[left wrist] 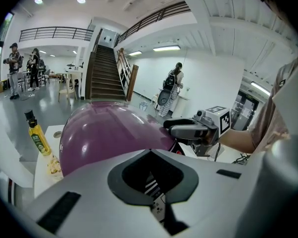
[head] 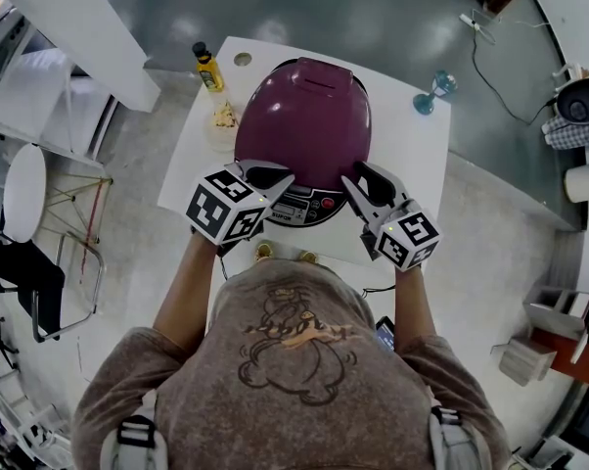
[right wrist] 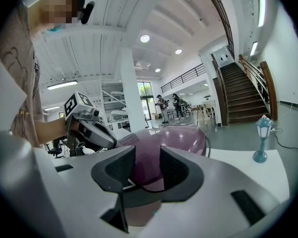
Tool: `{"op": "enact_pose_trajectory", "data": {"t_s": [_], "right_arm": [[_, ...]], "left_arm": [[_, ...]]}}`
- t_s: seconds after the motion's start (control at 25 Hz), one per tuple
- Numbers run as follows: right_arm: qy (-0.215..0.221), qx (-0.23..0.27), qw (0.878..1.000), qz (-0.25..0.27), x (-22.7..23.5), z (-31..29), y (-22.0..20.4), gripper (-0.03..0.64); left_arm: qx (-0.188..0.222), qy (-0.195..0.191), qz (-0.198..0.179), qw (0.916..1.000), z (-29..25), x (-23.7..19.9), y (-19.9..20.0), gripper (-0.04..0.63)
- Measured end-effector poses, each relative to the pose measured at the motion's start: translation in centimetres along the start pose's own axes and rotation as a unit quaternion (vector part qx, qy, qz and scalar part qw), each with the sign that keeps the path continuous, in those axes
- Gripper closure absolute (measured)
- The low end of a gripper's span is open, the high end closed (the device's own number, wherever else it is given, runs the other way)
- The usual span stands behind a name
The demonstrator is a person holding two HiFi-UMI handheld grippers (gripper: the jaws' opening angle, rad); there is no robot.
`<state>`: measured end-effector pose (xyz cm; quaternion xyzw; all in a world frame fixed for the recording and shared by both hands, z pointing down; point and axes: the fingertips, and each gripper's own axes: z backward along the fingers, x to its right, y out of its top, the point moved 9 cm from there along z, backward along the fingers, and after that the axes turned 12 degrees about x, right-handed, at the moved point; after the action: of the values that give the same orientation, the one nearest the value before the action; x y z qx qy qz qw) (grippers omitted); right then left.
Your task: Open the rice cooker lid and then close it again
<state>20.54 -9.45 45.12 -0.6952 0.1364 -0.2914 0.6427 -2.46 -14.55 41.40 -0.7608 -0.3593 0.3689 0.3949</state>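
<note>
Item: purple rice cooker (head: 309, 116), lid down, standing mid-bench (head: 412, 155), control panel (head: 299, 207) facing the person. Left gripper (head: 283, 176): at the cooker's front left, jaws tip to tip, holding nothing. Right gripper (head: 355, 178): at the cooker's front right, jaws about half apart, with only the cooker's shell in view beyond them. Likely risks: a closed tip slides off the glossy dome or presses a panel button instead of the lid release; a one-sided push shoves the cooker toward the oil bottle (head: 208, 67) behind its left; the lid springs up against a gripper.
</note>
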Motion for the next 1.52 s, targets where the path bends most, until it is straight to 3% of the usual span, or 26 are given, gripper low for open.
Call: {"op": "enact_pose_trajectory", "data": {"t_s": [0.64, 1.52], "right_arm": [[-0.006, 0.007, 1.000, -0.006, 0.02, 0.01, -0.08, 0.471], [-0.011, 0.006, 1.000, 0.004, -0.11, -0.10, -0.46, 0.476]], "left_arm": [[-0.017, -0.024, 0.016, 0.9994, -0.42, 0.27, -0.01, 0.576], [-0.029, -0.020, 0.035, 0.9988, -0.91, 0.56, -0.27, 0.577]]}}
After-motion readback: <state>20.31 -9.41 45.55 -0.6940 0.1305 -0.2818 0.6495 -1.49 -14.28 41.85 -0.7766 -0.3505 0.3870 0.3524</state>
